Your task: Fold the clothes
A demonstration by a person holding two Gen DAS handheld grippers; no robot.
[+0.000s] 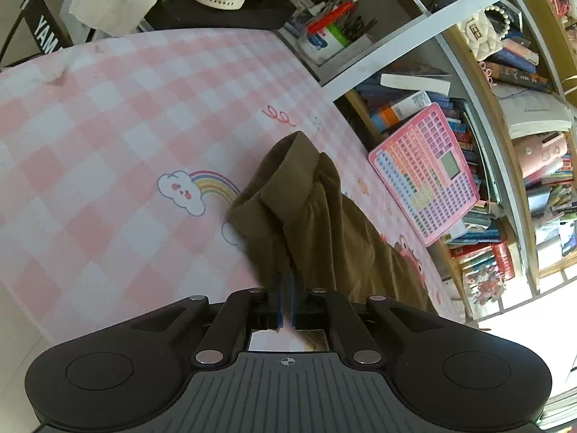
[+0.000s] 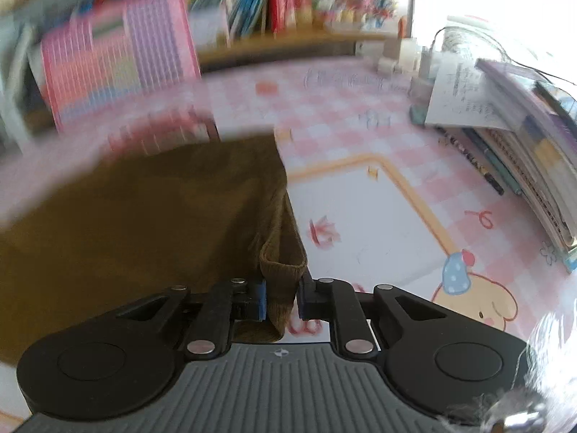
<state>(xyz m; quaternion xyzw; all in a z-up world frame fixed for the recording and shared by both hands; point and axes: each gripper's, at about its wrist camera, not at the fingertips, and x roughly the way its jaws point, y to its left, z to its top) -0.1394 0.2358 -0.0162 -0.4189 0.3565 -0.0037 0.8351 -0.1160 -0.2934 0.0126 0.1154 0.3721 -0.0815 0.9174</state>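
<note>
The brown garment [image 1: 306, 209] lies partly on the pink checked table cover [image 1: 108, 126], near the edge by the bookshelf, with its near side lifted in my two tongs. My left tongs [image 1: 287, 288] are pressed together on a thin bit of its edge. My right tongs [image 2: 282, 297] pinch a thick ribbed hem, the jaws a little apart around it. I judge I am in the middle of a fold, with both corners gripped. Next, both corners should travel together across the cloth and land squarely on the far edge. White letters "YAM" [image 1: 47, 36] show on a black stand; the rest is unreadable.
</note>
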